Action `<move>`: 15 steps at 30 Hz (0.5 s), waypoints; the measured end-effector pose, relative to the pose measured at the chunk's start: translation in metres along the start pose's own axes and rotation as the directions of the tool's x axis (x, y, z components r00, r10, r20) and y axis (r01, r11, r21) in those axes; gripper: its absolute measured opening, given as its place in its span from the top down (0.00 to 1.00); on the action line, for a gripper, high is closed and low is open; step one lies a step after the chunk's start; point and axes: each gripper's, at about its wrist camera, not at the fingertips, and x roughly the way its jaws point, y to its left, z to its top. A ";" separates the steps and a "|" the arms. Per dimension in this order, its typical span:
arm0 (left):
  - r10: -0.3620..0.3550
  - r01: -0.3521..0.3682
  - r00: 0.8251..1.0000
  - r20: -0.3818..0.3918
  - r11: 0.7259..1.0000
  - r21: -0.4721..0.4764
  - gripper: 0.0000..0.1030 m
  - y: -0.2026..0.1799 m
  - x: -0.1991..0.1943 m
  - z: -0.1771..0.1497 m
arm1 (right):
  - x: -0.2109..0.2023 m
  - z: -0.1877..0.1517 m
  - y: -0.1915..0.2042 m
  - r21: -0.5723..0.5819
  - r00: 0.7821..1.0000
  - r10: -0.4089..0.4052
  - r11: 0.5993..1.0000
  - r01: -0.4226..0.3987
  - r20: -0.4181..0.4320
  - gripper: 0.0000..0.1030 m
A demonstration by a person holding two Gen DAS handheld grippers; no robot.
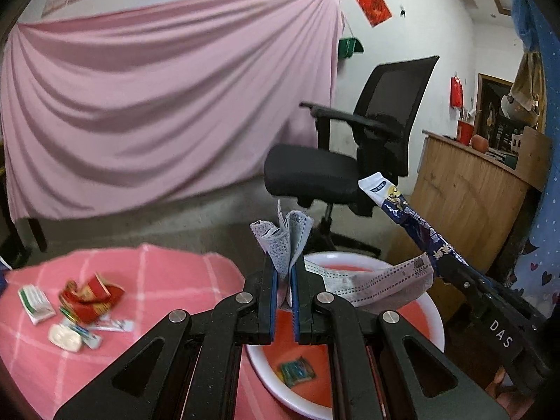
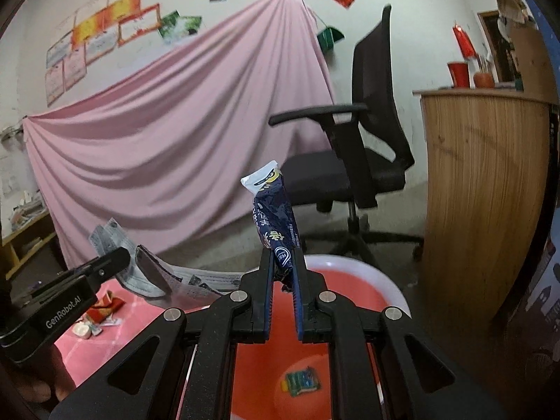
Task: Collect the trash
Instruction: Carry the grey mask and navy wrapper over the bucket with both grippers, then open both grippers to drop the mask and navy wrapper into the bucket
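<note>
I have both tools over the basin (image 1: 434,318), which sits at the edge of the desk (image 1: 168,280) with its pink checked cloth. My left tool (image 1: 284,273) is pinched narrow on a folded face mask (image 1: 350,280), gripping it near the middle so one end fans up above the fingers and the long end droops across the basin's rim. My right tool (image 2: 284,273) is closed just as narrowly on a dark blue snack wrapper (image 2: 273,217), held by its lower end so the rest stands upright and clear of the fingers. I judge that I am carrying both pieces here to drop them in together, since one small green wrapper (image 2: 301,379) already lies on the basin's red bottom (a fair sign this is where the trash goes). More remains on the cloth to my left: a crumpled red wrapper (image 1: 92,295), a few small white and green packets (image 1: 35,302) and a white cap-like piece (image 1: 64,337). Opening both tools from this height should let the wrapper fall straight, but the mask's trailing end may catch on the rim.
</note>
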 end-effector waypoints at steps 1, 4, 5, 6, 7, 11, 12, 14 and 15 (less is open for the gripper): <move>-0.012 0.012 1.000 -0.021 1.000 -0.008 0.95 0.000 0.005 0.000 | 0.002 0.000 -0.001 0.006 1.000 0.002 1.000 -0.002 -0.012 0.91; -0.030 0.029 0.997 -0.076 0.999 -0.017 0.94 0.000 0.011 -0.001 | 0.007 -0.002 -0.004 0.024 0.999 0.009 1.000 -0.008 -0.047 0.90; -0.032 0.031 0.996 -0.088 0.999 -0.017 0.94 0.000 0.013 0.000 | 0.008 -0.002 -0.005 0.027 0.998 0.010 1.000 -0.008 -0.056 0.90; -0.035 0.034 0.994 -0.100 0.999 -0.017 0.92 -0.002 0.016 0.001 | 0.010 -0.003 -0.005 0.029 0.998 0.010 1.000 -0.008 -0.062 0.90; -0.037 0.035 0.994 -0.107 0.999 -0.017 0.88 -0.002 0.017 0.001 | 0.011 -0.003 -0.005 0.032 0.998 0.010 0.999 -0.008 -0.069 0.90; -0.043 0.041 0.992 -0.115 0.999 -0.023 0.74 -0.003 0.018 -0.001 | 0.014 -0.004 -0.007 0.041 0.996 0.009 0.999 -0.005 -0.092 0.90; -0.045 0.042 0.992 -0.116 0.999 -0.026 0.72 -0.002 0.018 -0.001 | 0.014 -0.004 -0.008 0.043 0.995 0.009 0.999 -0.005 -0.097 0.90; -0.044 0.040 0.992 -0.121 0.999 -0.031 0.71 0.000 0.018 -0.003 | 0.015 -0.004 -0.007 0.043 0.995 0.007 0.999 -0.002 -0.104 0.90; -0.040 0.036 0.992 -0.124 0.999 -0.033 0.69 0.001 0.018 -0.003 | 0.016 -0.004 -0.008 0.043 0.994 0.006 0.999 -0.002 -0.109 0.89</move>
